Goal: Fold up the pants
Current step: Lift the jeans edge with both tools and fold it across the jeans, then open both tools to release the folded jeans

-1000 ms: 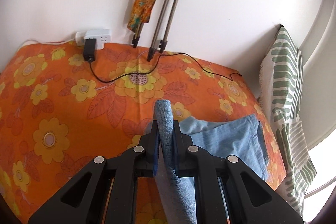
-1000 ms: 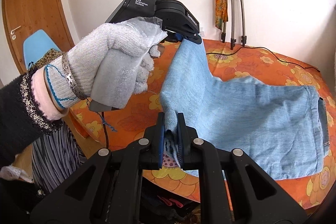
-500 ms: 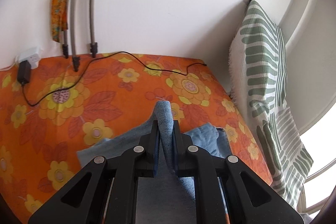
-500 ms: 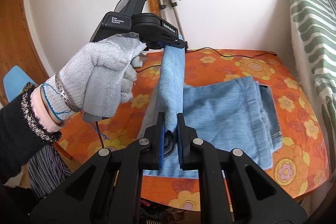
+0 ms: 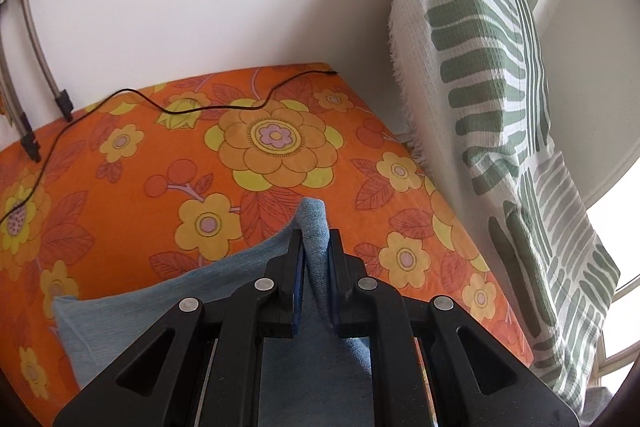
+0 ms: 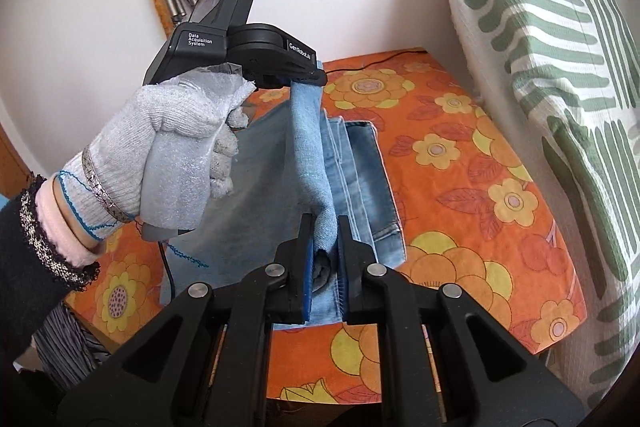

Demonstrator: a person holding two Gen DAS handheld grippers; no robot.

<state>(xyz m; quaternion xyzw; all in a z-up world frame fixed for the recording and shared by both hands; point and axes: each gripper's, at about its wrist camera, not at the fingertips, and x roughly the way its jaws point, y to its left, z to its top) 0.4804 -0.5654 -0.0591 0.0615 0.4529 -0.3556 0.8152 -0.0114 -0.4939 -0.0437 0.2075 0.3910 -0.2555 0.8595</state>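
Note:
Light blue denim pants (image 6: pixel 356 179) lie on the orange flowered tablecloth (image 6: pixel 460 187), with the waistband end toward the right. My left gripper (image 5: pixel 315 239) is shut on a leg-end edge of the pants (image 5: pixel 314 223) and holds it raised; it also shows in the right wrist view (image 6: pixel 308 77), held by a gloved hand (image 6: pixel 176 143). My right gripper (image 6: pixel 323 231) is shut on the other corner of the same leg end. The lifted cloth hangs stretched between the two grippers above the lower layer.
A green and white striped cloth (image 5: pixel 500 107) hangs against the wall at the table's right edge. A black cable (image 5: pixel 224 107) runs along the back of the table. Tripod legs (image 5: pixel 28 67) stand at the back left. The white wall is close behind.
Both grippers have carried the leg end to the right, over the rest of the pants toward the waistband. The views have swung right, toward the striped cloth.

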